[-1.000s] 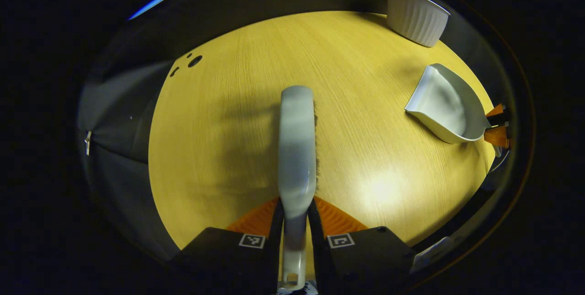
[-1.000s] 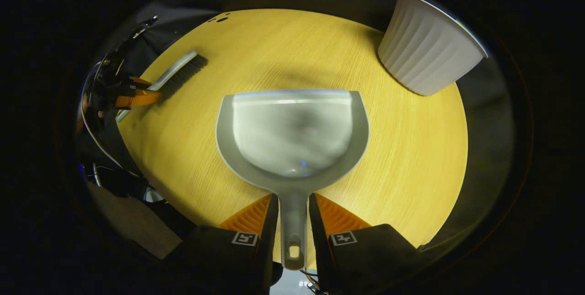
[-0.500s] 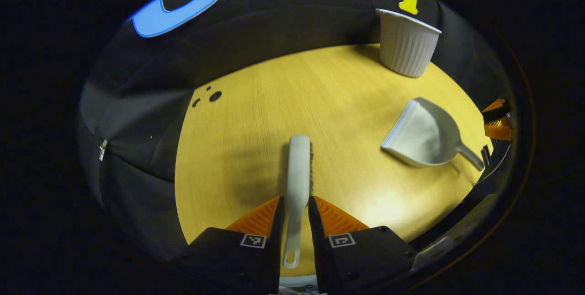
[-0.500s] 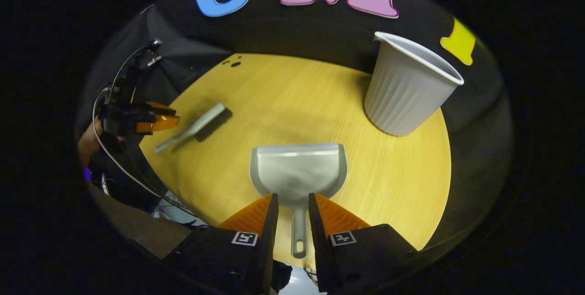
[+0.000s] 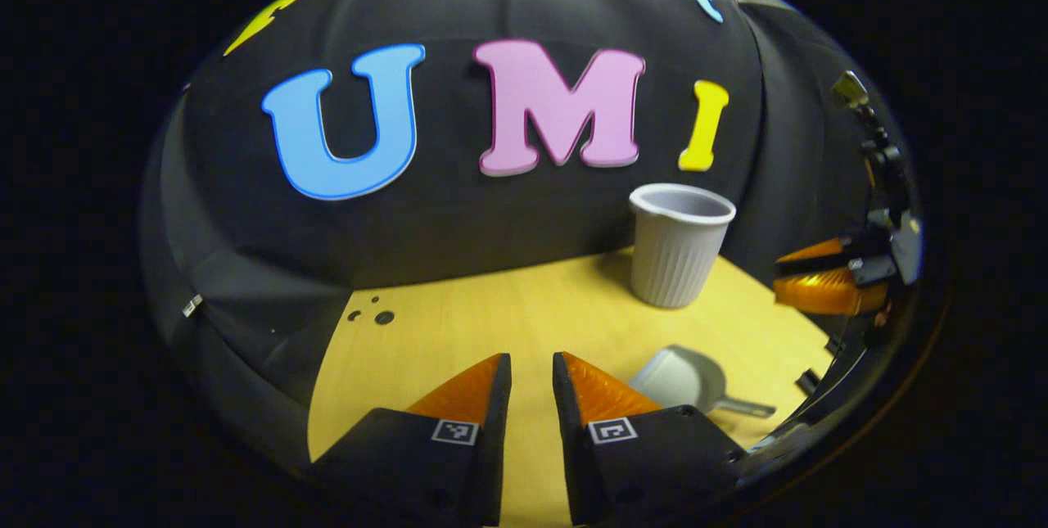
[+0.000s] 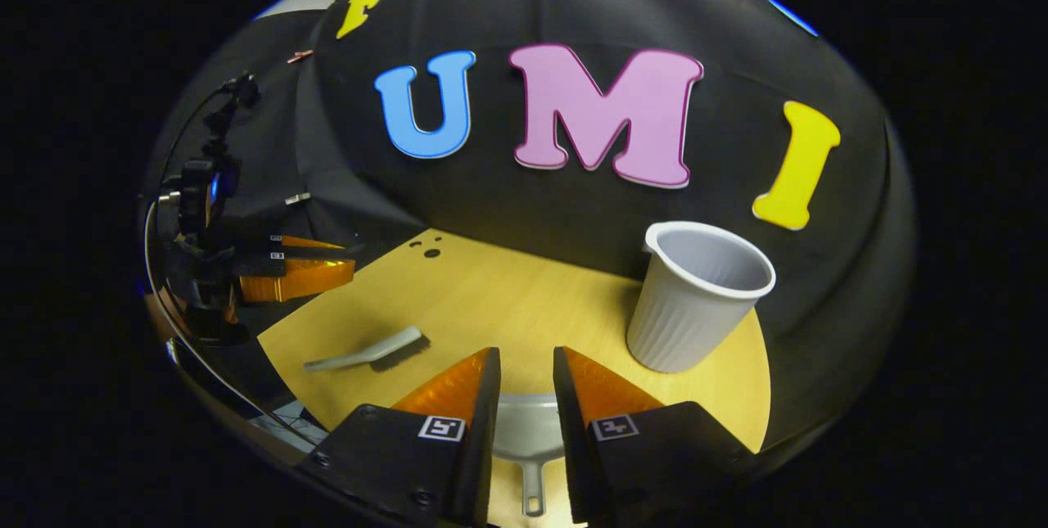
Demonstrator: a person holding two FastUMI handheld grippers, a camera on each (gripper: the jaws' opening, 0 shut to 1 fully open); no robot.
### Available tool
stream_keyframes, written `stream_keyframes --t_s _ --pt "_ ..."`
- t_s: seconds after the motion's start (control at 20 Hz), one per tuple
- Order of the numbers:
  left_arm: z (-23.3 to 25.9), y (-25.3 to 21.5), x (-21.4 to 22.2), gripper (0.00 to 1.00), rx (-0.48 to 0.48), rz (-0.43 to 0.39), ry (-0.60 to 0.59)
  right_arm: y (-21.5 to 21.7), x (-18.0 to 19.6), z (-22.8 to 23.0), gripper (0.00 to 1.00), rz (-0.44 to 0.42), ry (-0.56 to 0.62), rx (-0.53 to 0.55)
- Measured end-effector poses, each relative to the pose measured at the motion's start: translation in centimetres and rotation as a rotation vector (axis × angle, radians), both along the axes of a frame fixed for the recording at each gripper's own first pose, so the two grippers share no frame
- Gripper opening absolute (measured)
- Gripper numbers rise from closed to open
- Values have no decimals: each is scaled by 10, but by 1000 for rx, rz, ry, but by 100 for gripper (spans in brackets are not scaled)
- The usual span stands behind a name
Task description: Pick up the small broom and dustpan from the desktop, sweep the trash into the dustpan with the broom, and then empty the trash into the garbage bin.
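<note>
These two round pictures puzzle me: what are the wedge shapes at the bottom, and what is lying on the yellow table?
Each picture comes from a camera riding on a hand-held pair of tongs, looking forward along its two fingers, which are the wedges at the bottom. No robot arm is involved; a person carries one in each hand. The left tongs and the right tongs both have their fingers slightly apart, holding nothing, raised above the yellow wooden table. On it lie a small grey brush-style broom and a grey plastic dustpan, and a ribbed white cup-shaped bin stands upright near the black cloth wall. Each view also catches the other tongs at its edge.
</note>
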State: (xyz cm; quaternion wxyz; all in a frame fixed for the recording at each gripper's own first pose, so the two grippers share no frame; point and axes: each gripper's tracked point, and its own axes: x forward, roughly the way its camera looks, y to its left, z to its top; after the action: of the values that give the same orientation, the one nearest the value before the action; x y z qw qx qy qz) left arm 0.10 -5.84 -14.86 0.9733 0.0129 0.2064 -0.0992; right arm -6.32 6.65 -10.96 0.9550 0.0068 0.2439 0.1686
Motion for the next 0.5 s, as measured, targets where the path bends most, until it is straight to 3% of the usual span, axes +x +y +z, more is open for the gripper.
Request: stream_keyframes --t_s 0.05,0.25,0.5 --pt "15 -4 -4 34 -24 14 -40 5 -1 9 41 15 -26 -7" --pt "51 -7 -20 35 -55 66 -139 34 -6 28 38 41 -105 13" --pt "44 8 -39 35 -23 141 -125 65 -4 23 37 96 -125 -13"
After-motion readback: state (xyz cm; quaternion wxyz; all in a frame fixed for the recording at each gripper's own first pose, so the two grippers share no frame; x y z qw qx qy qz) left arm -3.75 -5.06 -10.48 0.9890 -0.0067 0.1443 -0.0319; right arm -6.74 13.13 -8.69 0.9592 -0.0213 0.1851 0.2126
